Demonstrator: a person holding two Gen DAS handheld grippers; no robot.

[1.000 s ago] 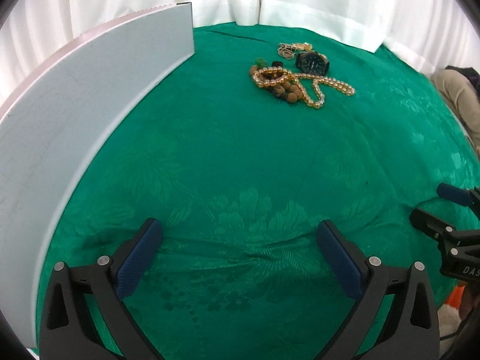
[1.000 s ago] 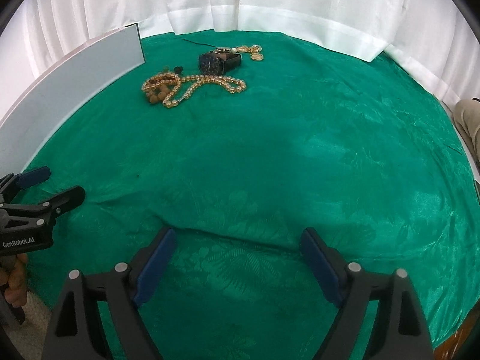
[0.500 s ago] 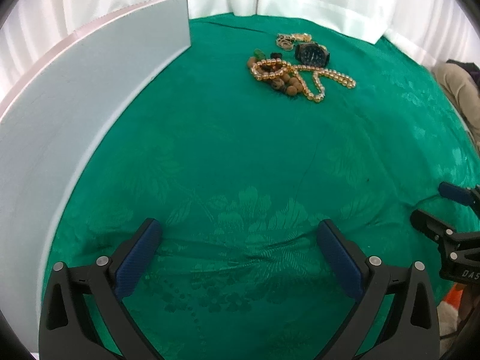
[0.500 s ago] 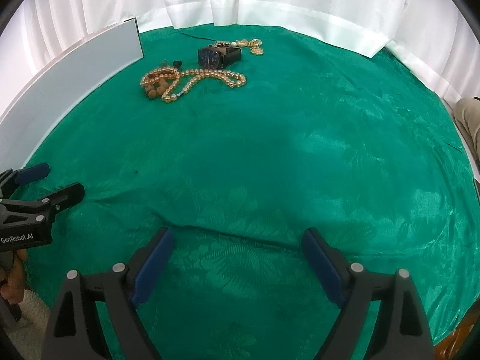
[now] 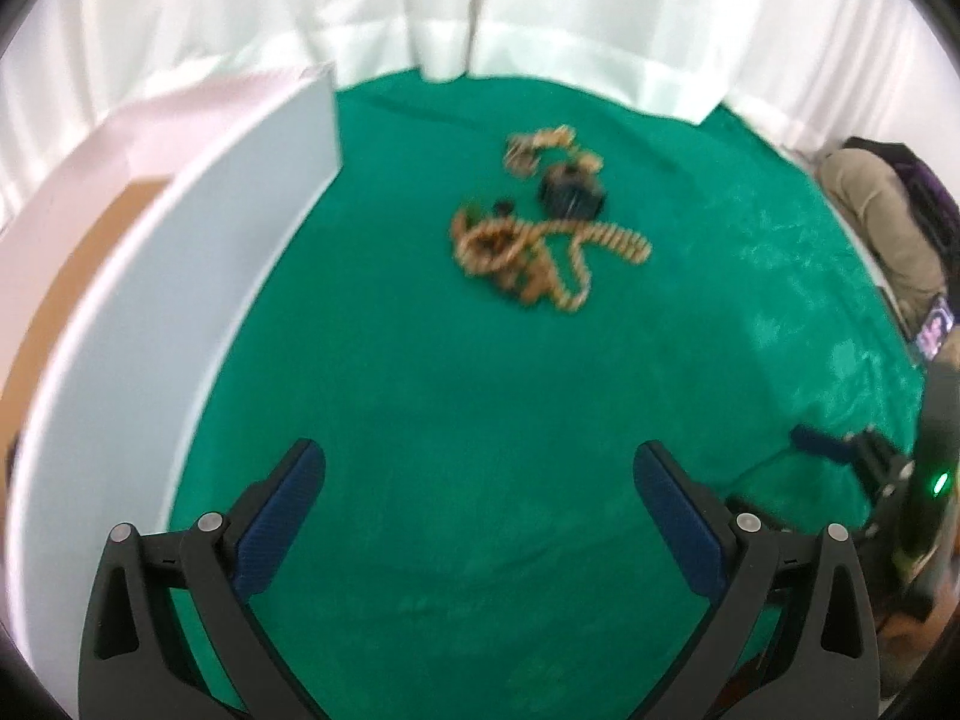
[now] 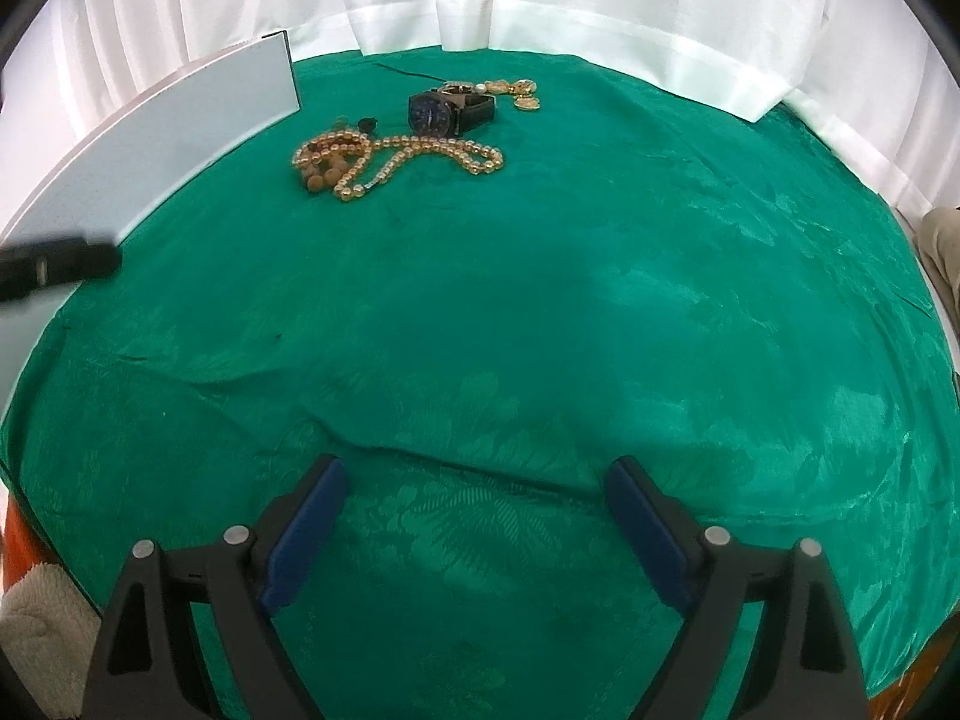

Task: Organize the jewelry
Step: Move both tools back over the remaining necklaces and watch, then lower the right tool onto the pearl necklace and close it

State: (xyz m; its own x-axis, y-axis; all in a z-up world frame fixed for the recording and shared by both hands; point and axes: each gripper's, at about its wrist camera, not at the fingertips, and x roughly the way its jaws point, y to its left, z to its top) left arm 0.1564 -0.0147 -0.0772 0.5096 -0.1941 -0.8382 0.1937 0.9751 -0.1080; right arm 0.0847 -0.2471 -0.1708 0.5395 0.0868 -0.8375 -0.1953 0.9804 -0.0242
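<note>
The work surface is a table covered with a green patterned cloth (image 6: 600,312), backed by white curtains (image 6: 600,0). The jewelry lies in a loose cluster at the far side of the cloth, well apart from both grippers. The cluster consists of a gold bead necklace (image 6: 420,153) laid in loops, a string of larger brown beads (image 6: 324,171) touching its left end, a dark-faced wristwatch (image 6: 447,111) with a dark strap just behind the necklace, and a small group of gold pieces (image 6: 516,93) beside the watch at the far edge. Two small dark items (image 6: 366,122) sit just left of the watch; their type cannot be determined. A pale grey upright panel (image 6: 180,120) runs along the left edge of the cloth, with its far end near the jewelry cluster. The right gripper (image 6: 477,480) is positioned over the near part of the cloth with its jaws spread wide and nothing between the blue pads (image 6: 645,531). The left gripper (image 5: 480,468) is likewise spread wide over bare cloth, with nothing between its fingers; the left wrist view is blurred, so the jewelry there reads only as a gold bead necklace (image 5: 540,252) and a dark watch (image 5: 570,195). In the right wrist view, one black finger of the left gripper enters from the left edge, in front of the panel. Neither gripper touches any jewelry.
</note>
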